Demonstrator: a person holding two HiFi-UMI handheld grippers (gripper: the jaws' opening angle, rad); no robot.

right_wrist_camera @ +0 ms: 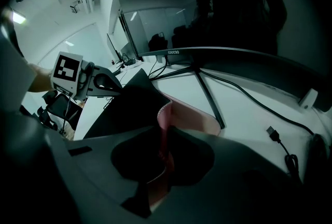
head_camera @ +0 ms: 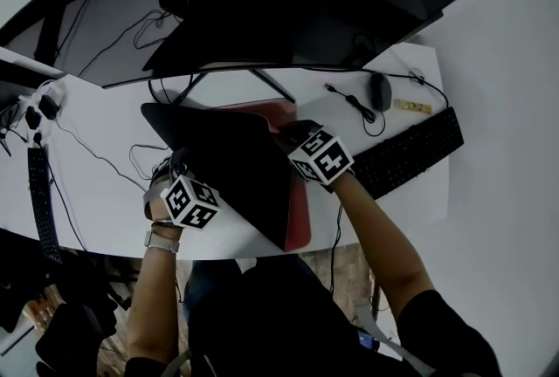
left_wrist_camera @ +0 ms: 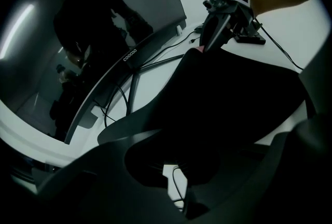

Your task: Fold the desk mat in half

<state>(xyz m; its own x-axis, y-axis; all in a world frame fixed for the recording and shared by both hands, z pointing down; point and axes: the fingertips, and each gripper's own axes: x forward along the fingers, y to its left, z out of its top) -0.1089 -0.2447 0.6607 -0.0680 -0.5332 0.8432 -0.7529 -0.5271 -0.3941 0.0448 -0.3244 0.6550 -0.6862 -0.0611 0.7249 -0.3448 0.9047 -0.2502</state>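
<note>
The desk mat [head_camera: 236,166] is black on one face and red [head_camera: 300,214] on the other. It lies partly lifted on the white desk [head_camera: 96,192], its black side turned over the red. My left gripper [head_camera: 177,164] holds the mat's left corner, and in the left gripper view the black sheet [left_wrist_camera: 233,109] fills the gap between my left gripper's [left_wrist_camera: 188,196] jaws. My right gripper [head_camera: 293,136] is shut on the mat's far right corner. In the right gripper view the pink edge [right_wrist_camera: 165,129] runs straight into my right gripper's [right_wrist_camera: 163,167] closed jaws. Each gripper shows in the other's view: the right one [left_wrist_camera: 213,41], the left one [right_wrist_camera: 106,83].
A wide curved monitor [head_camera: 288,0] on a splayed stand [right_wrist_camera: 207,93] spans the back of the desk. A black keyboard [head_camera: 410,153] and a mouse [head_camera: 380,92] lie to the right, with loose cables [head_camera: 96,153] at left and a USB lead [right_wrist_camera: 275,135].
</note>
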